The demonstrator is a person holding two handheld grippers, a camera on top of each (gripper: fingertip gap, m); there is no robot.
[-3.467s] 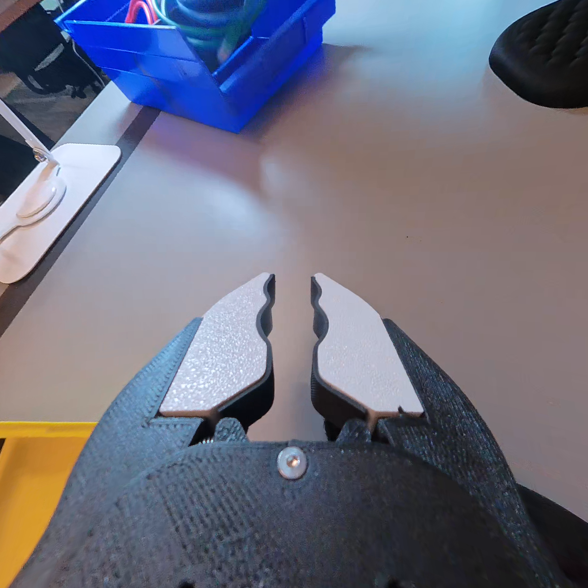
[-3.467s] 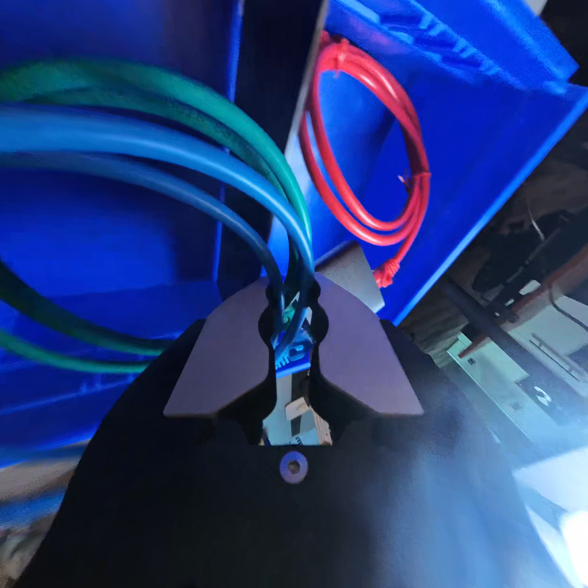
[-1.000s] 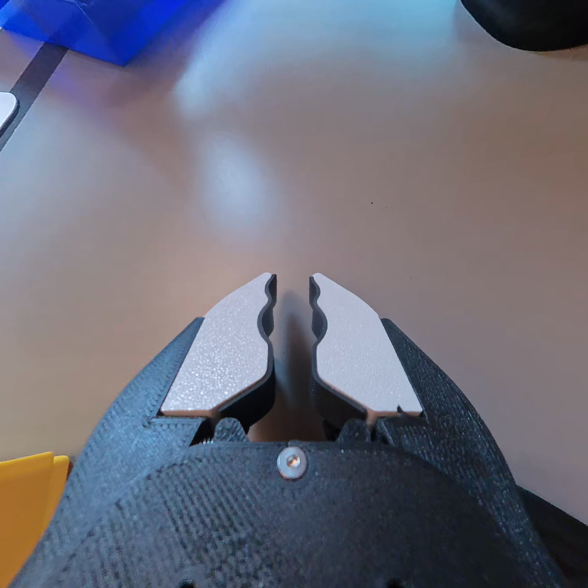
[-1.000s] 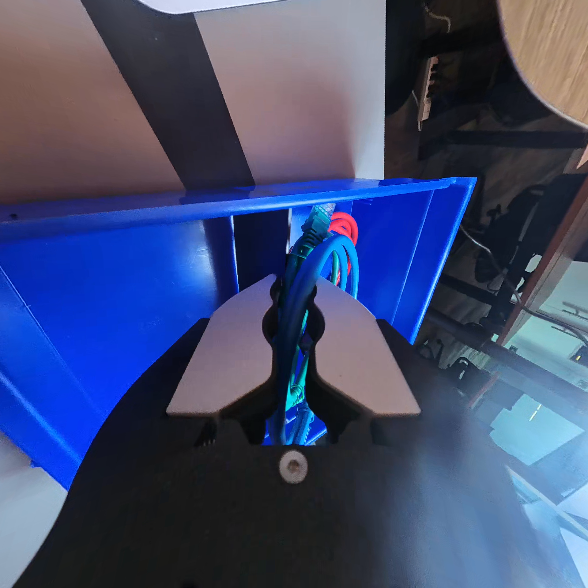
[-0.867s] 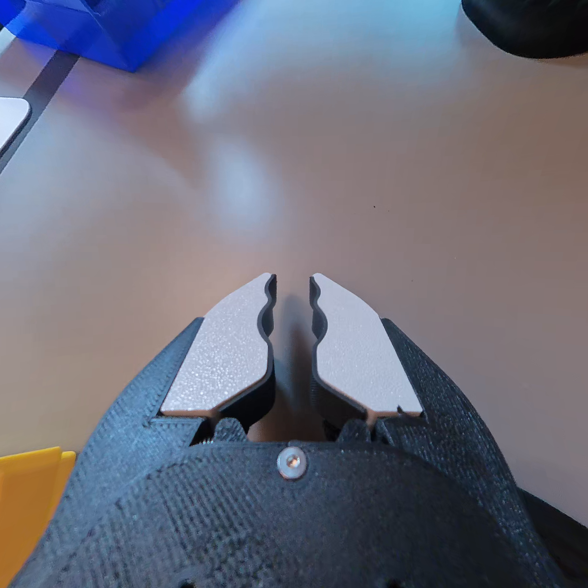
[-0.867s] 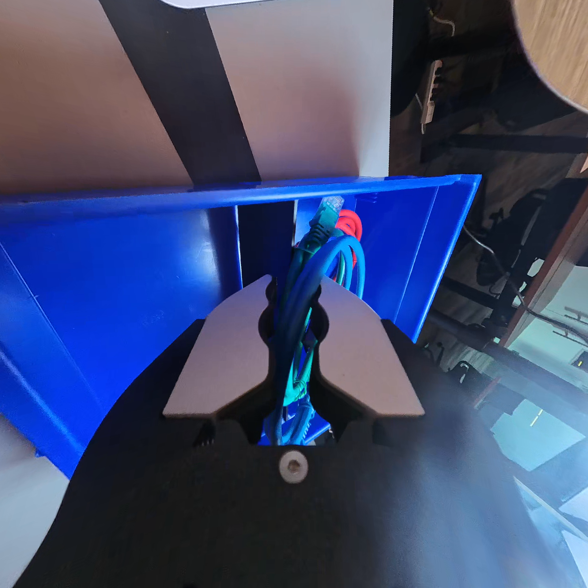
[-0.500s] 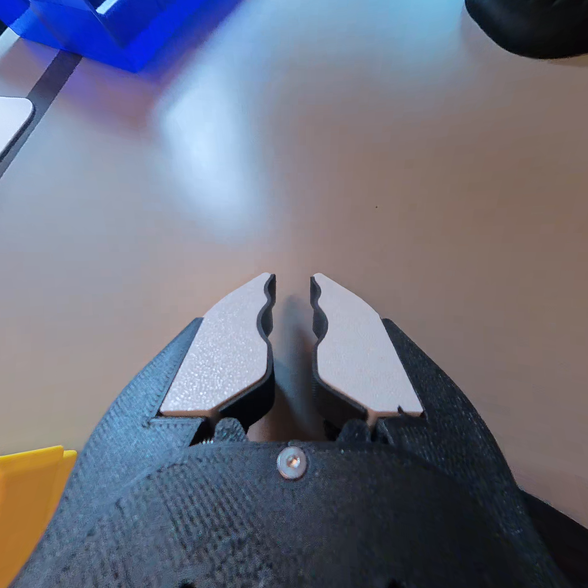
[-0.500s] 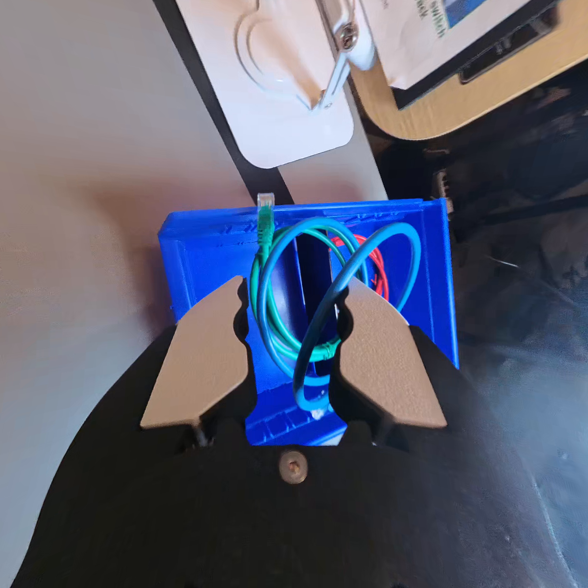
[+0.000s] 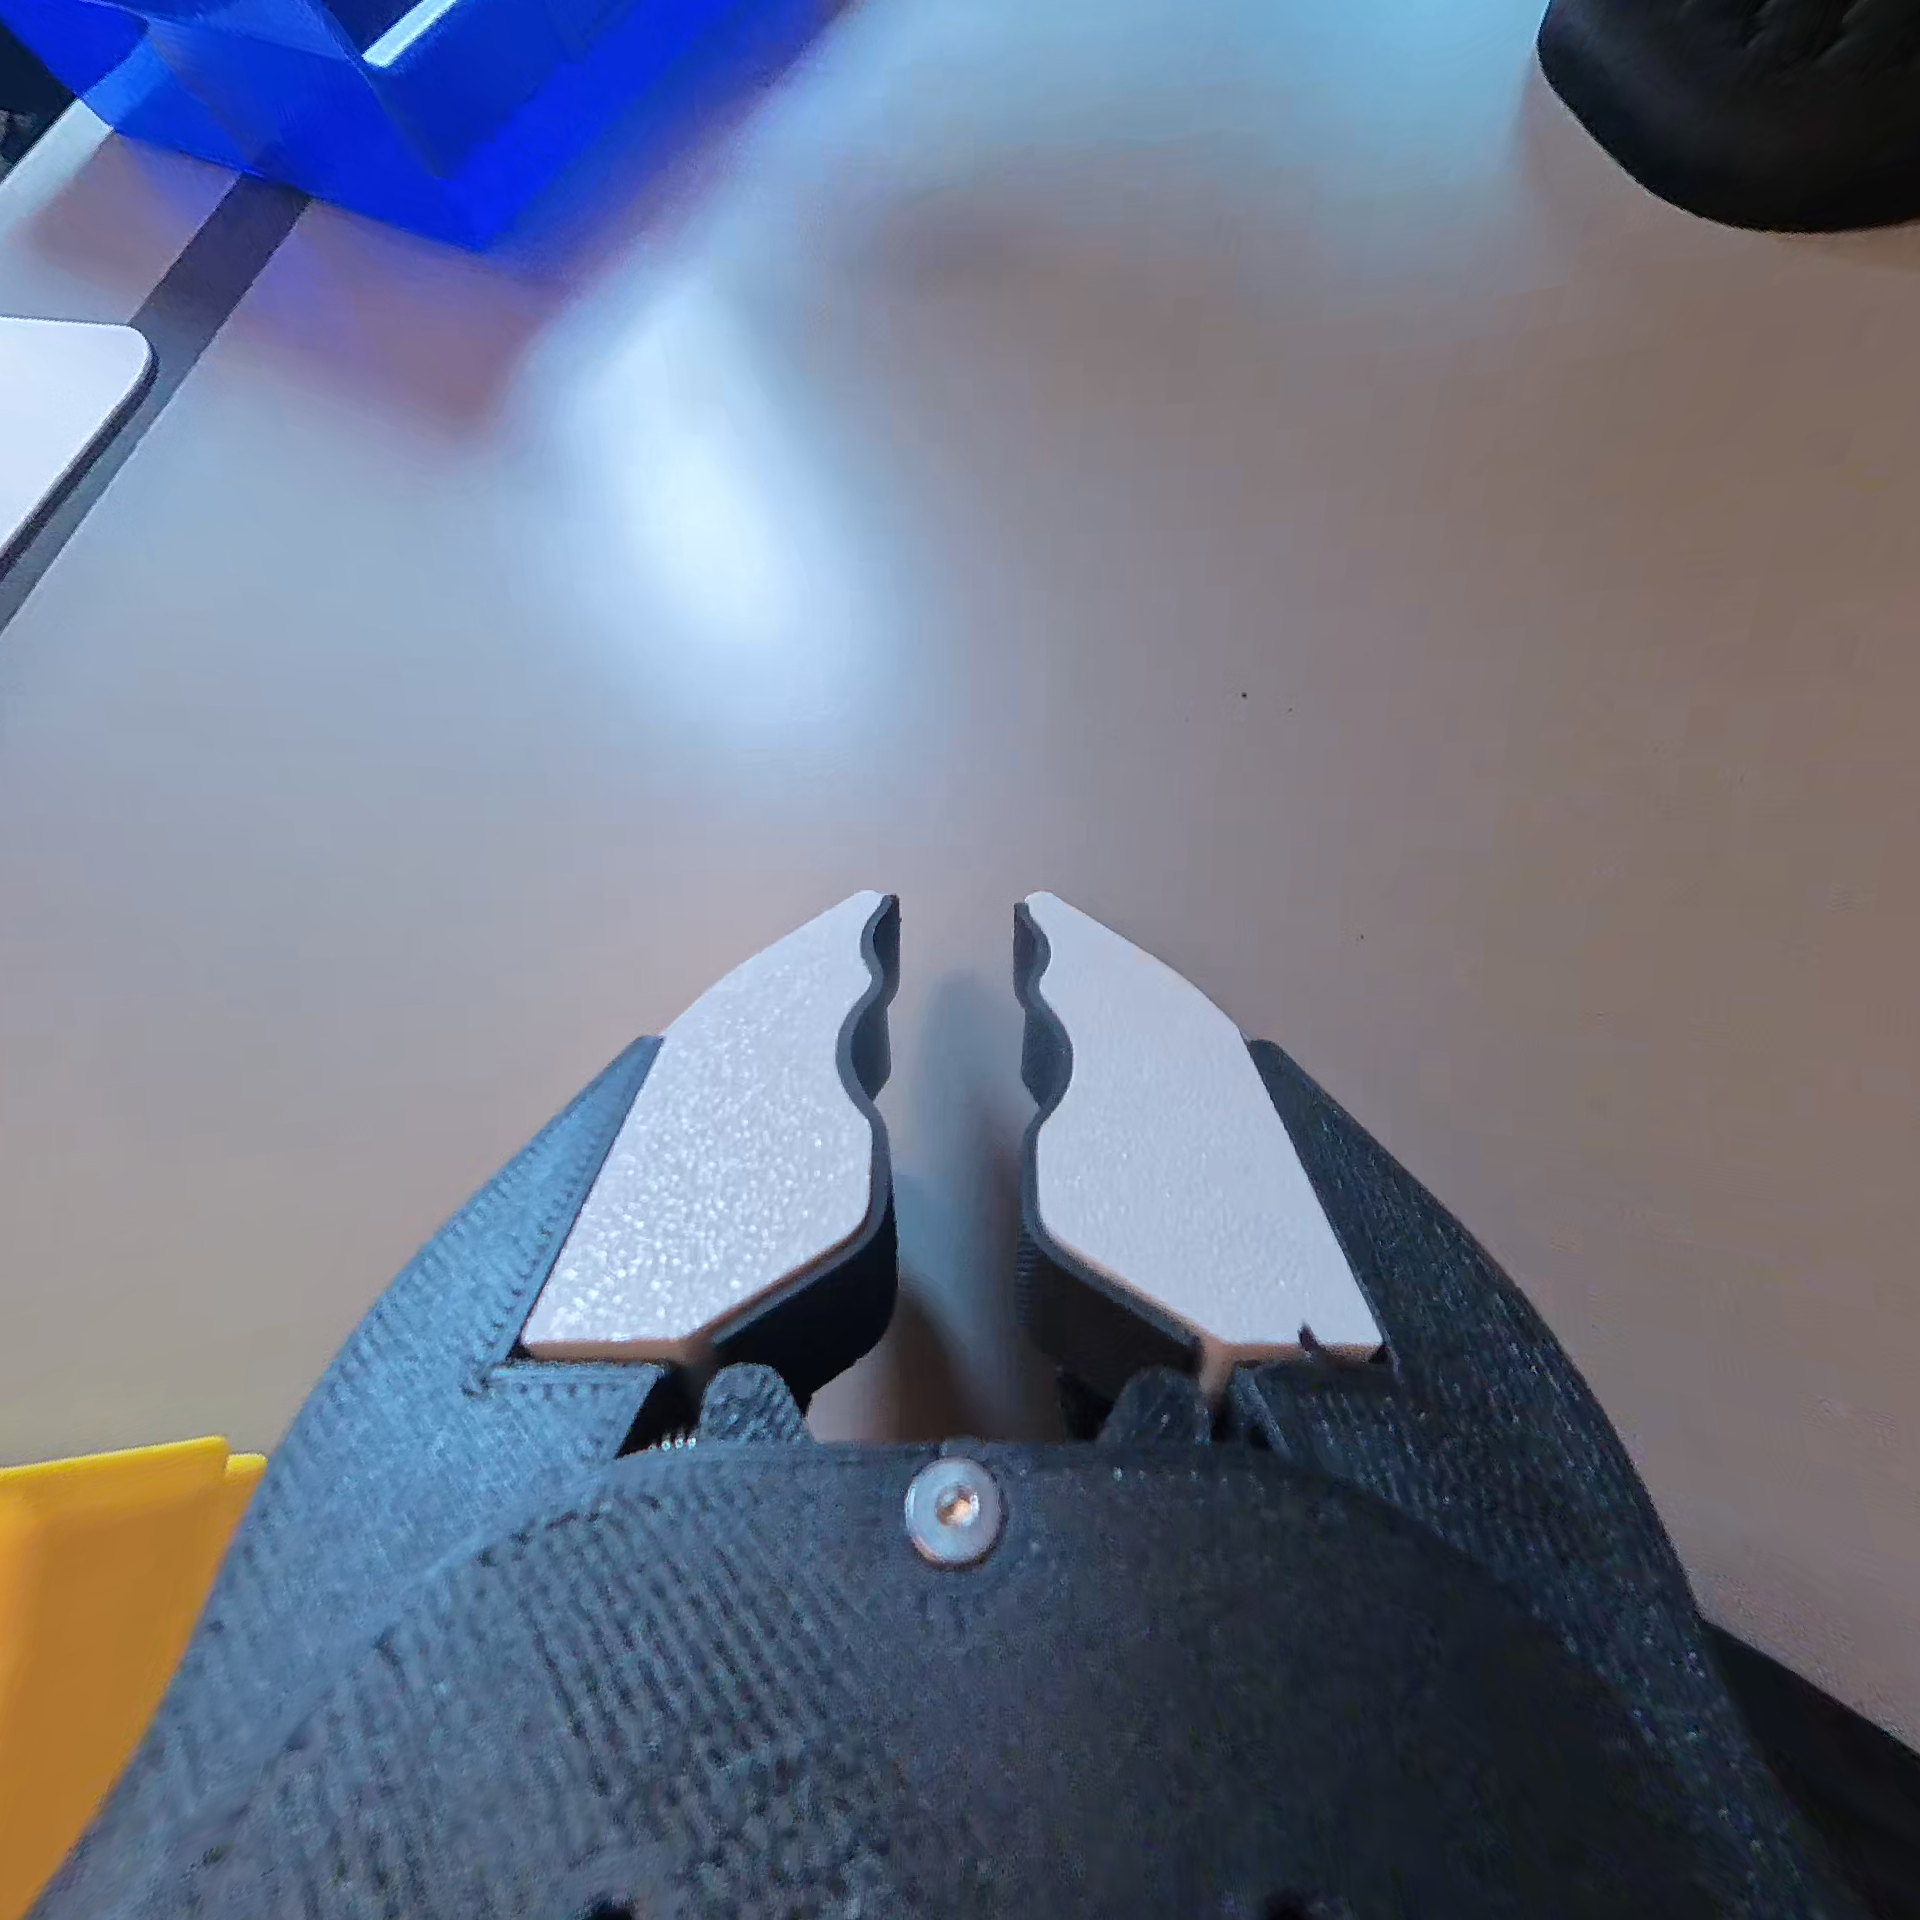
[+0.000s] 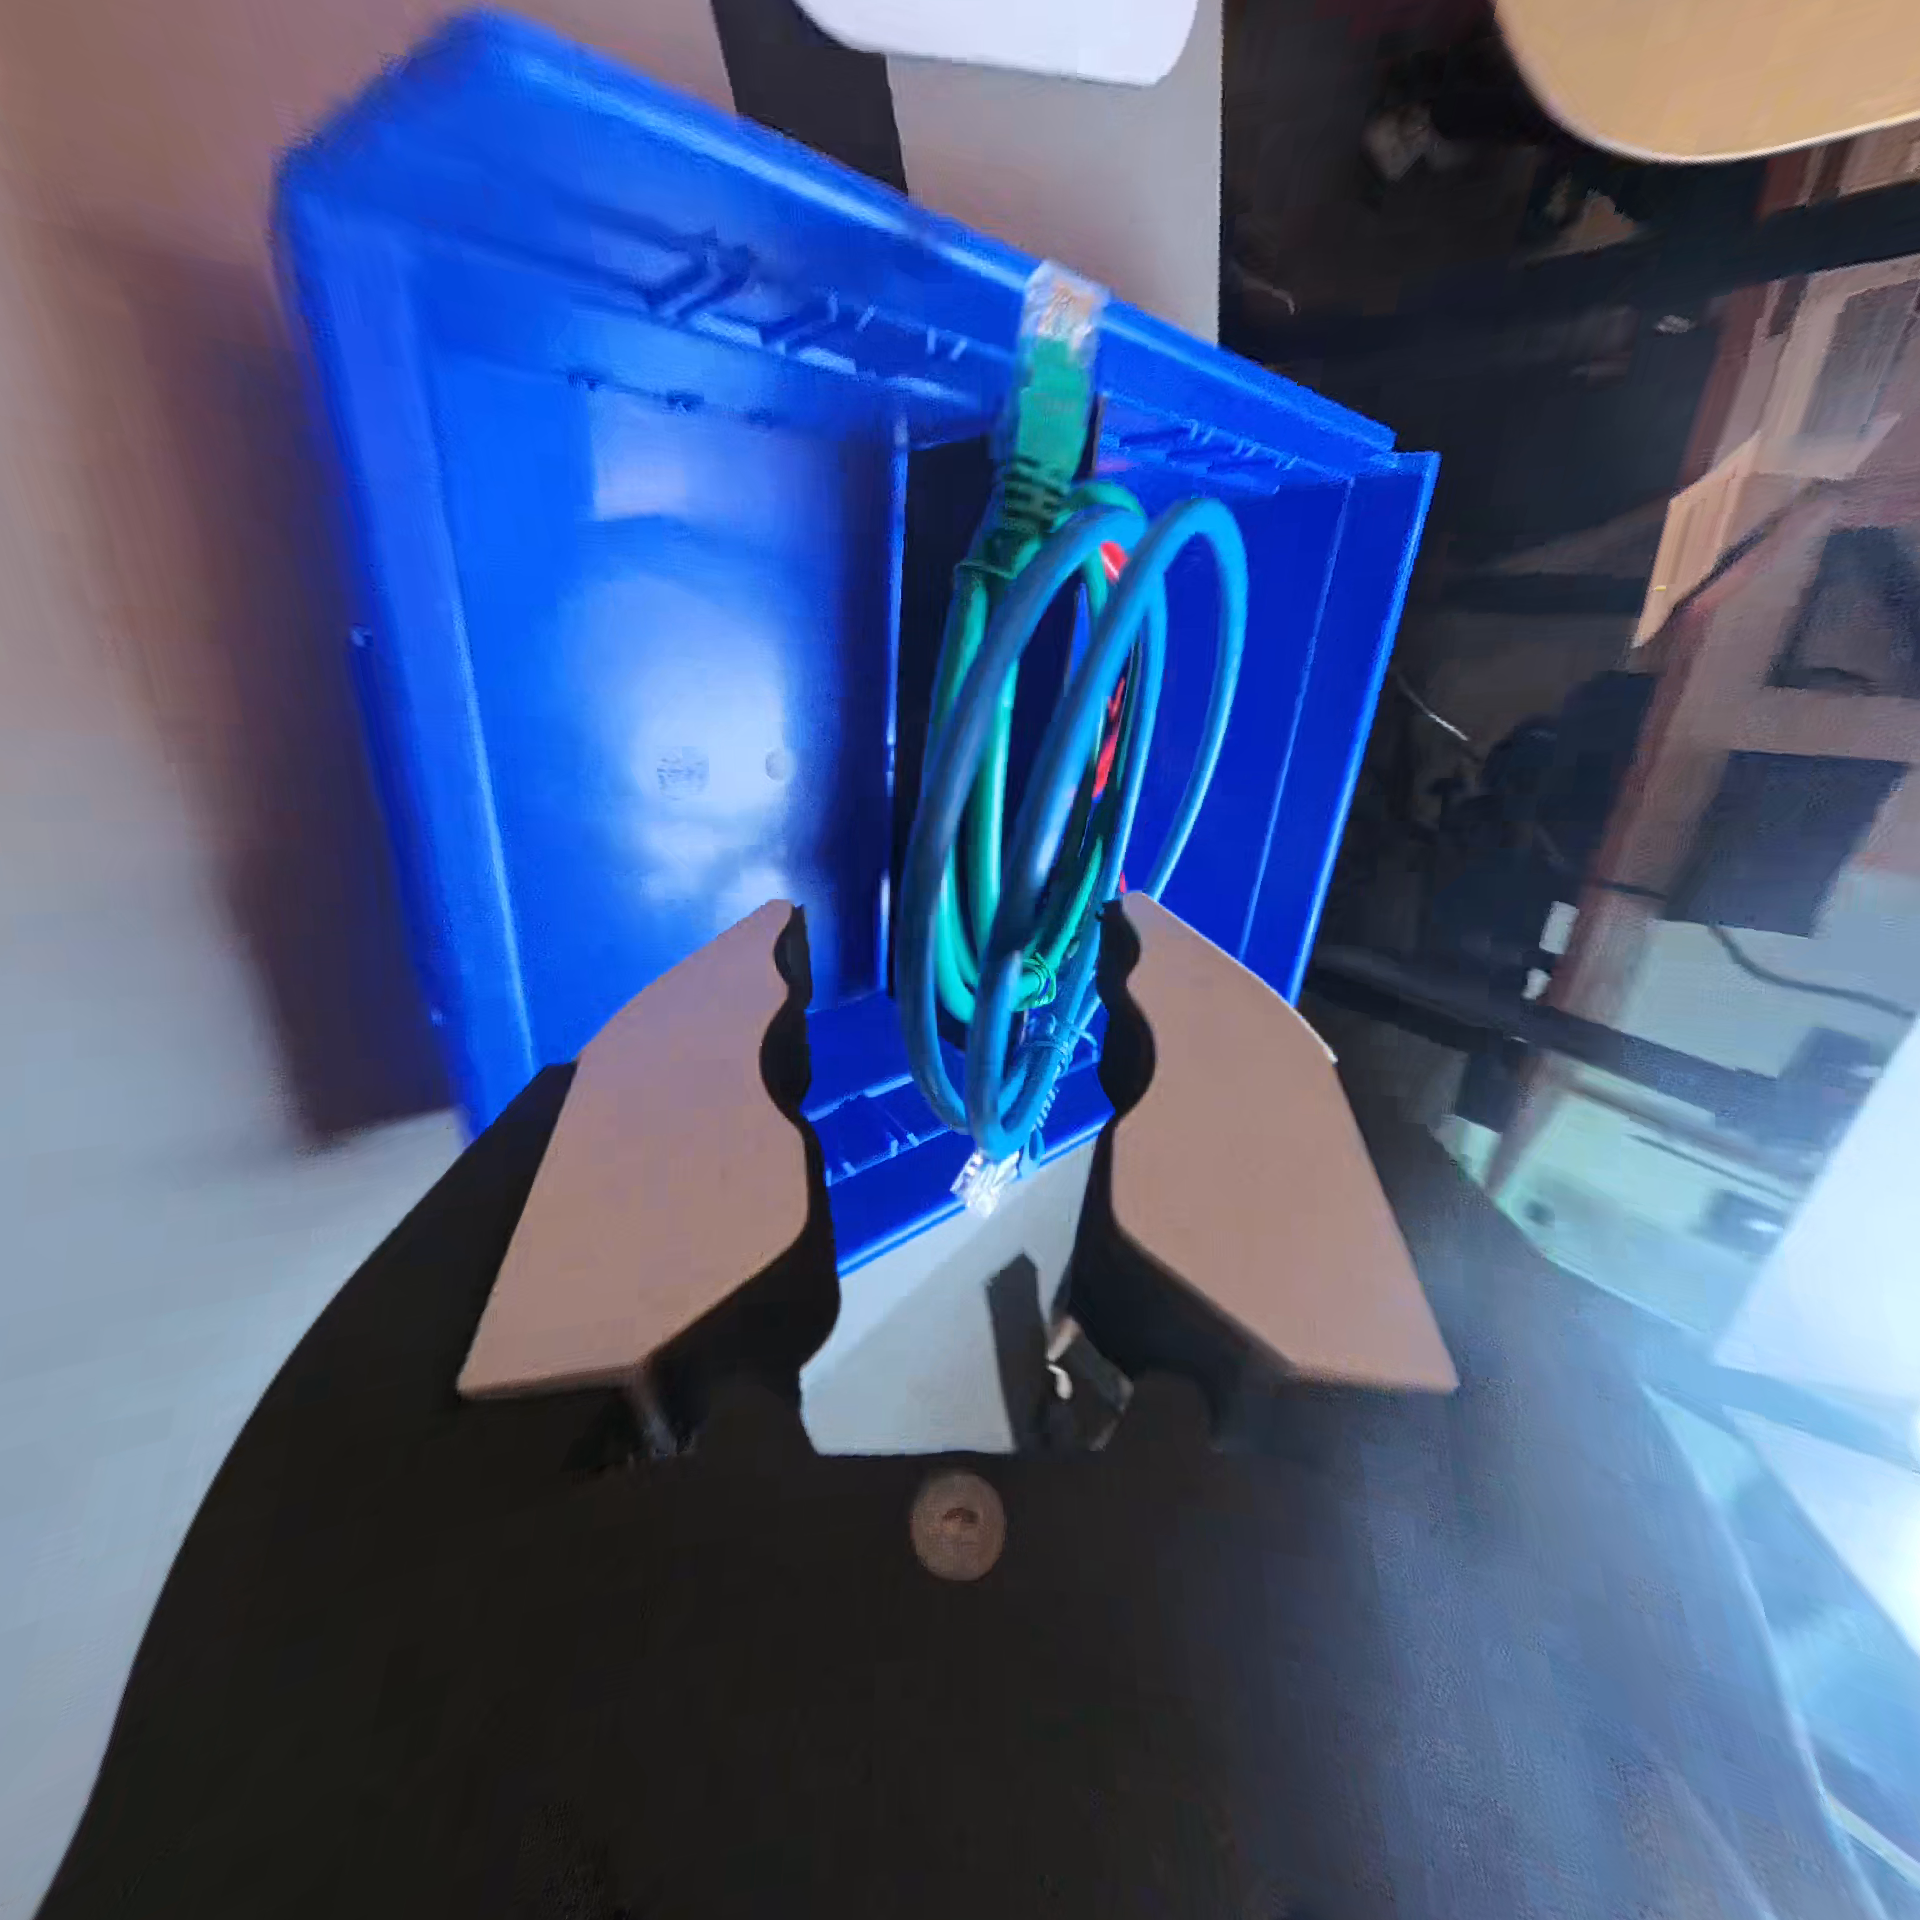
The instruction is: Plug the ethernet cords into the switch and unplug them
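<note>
Two grippers seen over a pale table point(image 9: 1351, 623), blue bin point(image 10: 644, 665) laid near its edge, coiled blue, green and red ethernet cords point(image 10: 1039, 790) gathered inside, right gripper point(image 10: 951, 920) spread wide, nothing held, left gripper point(image 9: 956, 909) parted narrowly, empty.

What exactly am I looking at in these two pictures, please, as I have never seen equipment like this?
A person holds one two-finger tool in each hand, and each tool carries a camera looking forward along its fingers. The left view shows the left hand-held gripper low over a plain table, its fingers slightly apart with nothing between them. A yellow object sits at the left edge.

The right view shows the right hand-held gripper, open, facing a blue bin on the table. Coiled blue and green ethernet cords, with a red one behind, hang in the bin. Neither tool holds anything.
</note>
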